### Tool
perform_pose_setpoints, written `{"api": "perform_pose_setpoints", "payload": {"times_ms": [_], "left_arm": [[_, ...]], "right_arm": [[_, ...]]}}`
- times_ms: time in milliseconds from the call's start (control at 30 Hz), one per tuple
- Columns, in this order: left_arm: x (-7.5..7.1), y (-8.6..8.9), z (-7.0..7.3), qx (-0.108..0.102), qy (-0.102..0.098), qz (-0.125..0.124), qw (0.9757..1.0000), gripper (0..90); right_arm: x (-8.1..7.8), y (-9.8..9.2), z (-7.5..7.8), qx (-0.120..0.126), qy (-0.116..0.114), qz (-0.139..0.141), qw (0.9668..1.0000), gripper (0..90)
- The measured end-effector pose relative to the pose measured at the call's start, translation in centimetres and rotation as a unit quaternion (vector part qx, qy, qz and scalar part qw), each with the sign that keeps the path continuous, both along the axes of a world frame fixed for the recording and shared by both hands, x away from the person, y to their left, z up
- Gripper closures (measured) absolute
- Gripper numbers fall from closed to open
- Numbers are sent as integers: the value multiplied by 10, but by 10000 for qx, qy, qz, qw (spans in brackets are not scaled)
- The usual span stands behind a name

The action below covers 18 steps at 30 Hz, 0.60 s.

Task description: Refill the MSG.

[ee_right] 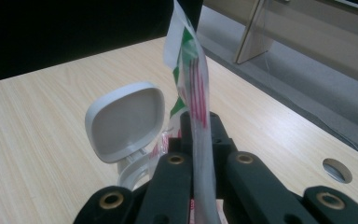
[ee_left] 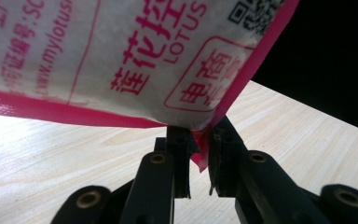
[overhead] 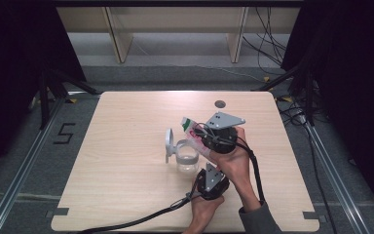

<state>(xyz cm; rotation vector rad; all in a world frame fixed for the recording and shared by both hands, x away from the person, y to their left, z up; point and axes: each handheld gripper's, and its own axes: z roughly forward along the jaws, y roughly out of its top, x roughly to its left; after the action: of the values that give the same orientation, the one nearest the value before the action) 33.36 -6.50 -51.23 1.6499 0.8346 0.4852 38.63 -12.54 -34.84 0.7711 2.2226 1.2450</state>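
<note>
Both forearms come in from bottom edge, hands close together over the table (overhead: 126, 146) centre-right. Right gripper (overhead: 205, 138) clamped on a white packet (overhead: 190, 127) (pink edge, green band), held tilted above a clear jar (overhead: 187, 157) w/ open grey lid (overhead: 168, 143). Left gripper (ee_left: 198, 156) pinches packet's pink corner, jaws nearly closed. Left gripper view shows red print + QR code; right gripper view shows lid's inside.

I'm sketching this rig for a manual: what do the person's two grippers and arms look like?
Both grippers are black. Each carries a grey three-cornered plate with small holes on top: the left gripper and the right gripper. Each has two flat black jaws on arms with brass-coloured rivets. A thick black cable trails from the left gripper, another along the right forearm. A grey sleeve covers the right arm.
</note>
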Motion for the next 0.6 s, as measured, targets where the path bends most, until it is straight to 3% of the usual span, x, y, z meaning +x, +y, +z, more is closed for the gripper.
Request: {"api": "perform_pose_setpoints", "payload": {"times_ms": [33,67,100,133,200,367,433,533,567,600], "left_arm": [[0,-1,0,-6,4,12,10000,796],[0,-1,0,-15,3,10,10000,796],[0,-1,0,-23,-4,-3,10000,796],[0,-2,0,-34,-4,-6,10000,796],[0,-2,0,-44,-19,-20,10000,796],[1,-2,1,-83,-23,-53,9999,796],[1,-2,1,-104,-19,-19,9999,796],[0,-2,1,-126,-29,-12,9999,796],[0,-2,2,-127,-20,-18,9999,797],[0,-2,2,-120,-26,-27,9999,797]], "right_arm": [[2,0,-1,-38,-138,47,9999,900],[1,1,-1,-46,-30,46,10000,900],[2,1,-1,-78,-104,17,9999,900],[1,1,-1,-74,13,48,10000,900],[1,2,-1,-73,36,49,10000,900],[2,3,0,-120,-59,105,9999,899],[2,5,0,-130,36,127,9998,899],[2,7,0,-215,-145,202,9995,899],[0,9,0,-153,36,147,9998,899],[0,8,0,-198,-37,163,9997,899]]}}
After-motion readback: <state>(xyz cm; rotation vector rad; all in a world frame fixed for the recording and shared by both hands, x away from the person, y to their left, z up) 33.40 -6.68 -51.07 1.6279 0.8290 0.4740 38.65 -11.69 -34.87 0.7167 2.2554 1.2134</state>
